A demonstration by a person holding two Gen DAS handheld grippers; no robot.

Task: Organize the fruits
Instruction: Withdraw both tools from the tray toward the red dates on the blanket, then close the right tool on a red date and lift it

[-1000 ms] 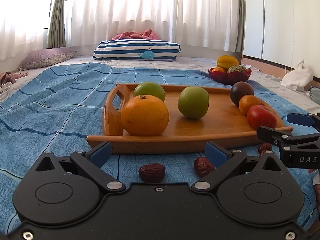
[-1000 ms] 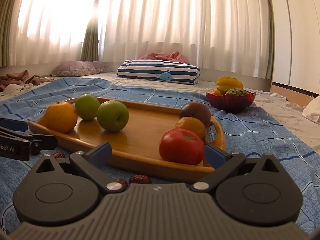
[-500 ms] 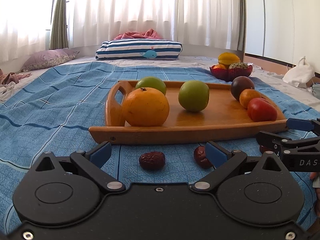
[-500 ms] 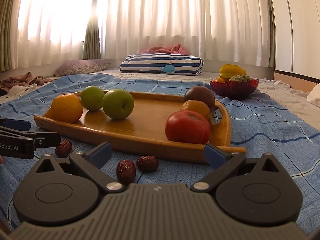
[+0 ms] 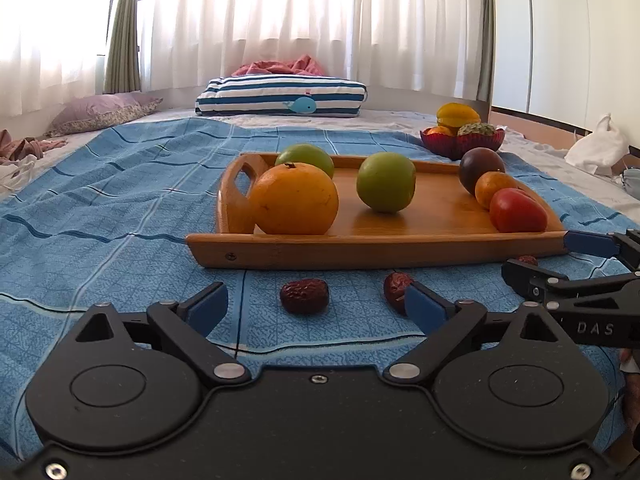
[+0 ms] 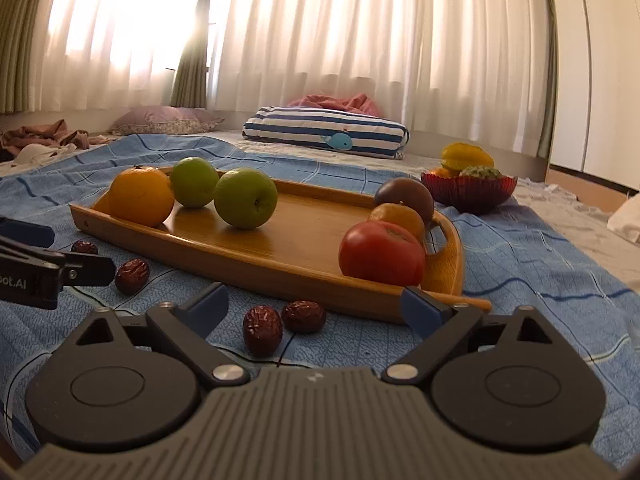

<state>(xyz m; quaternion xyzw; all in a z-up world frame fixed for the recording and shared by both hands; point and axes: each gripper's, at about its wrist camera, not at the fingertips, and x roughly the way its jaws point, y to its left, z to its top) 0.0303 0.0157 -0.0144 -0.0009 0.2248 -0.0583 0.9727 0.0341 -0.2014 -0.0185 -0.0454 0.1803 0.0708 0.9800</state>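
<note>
A wooden tray (image 5: 360, 254) on the blue blanket holds an orange (image 5: 295, 199), two green apples (image 5: 386, 187), a dark plum, a small orange and a red tomato (image 5: 518, 211). Several dried red dates lie on the blanket in front of it. My left gripper (image 5: 316, 304) hangs low over one date (image 5: 304, 295). Its jaws are closing, and the pads stand apart from the fruit. My right gripper (image 6: 316, 308) is closing the same way around two dates (image 6: 262, 330) that lie side by side, without touching them.
A red bowl (image 5: 462, 142) of fruit stands behind the tray's right end. A striped pillow (image 5: 280, 96) and a purple pillow lie at the back, a white bag (image 5: 598, 148) at the right. Each gripper's fingers reach into the other's view near the tray's front edge.
Both views have shifted a little, so the tray sits higher and the dates show more fully between the fingers. Both pairs of fingers have drawn slightly inward.
</note>
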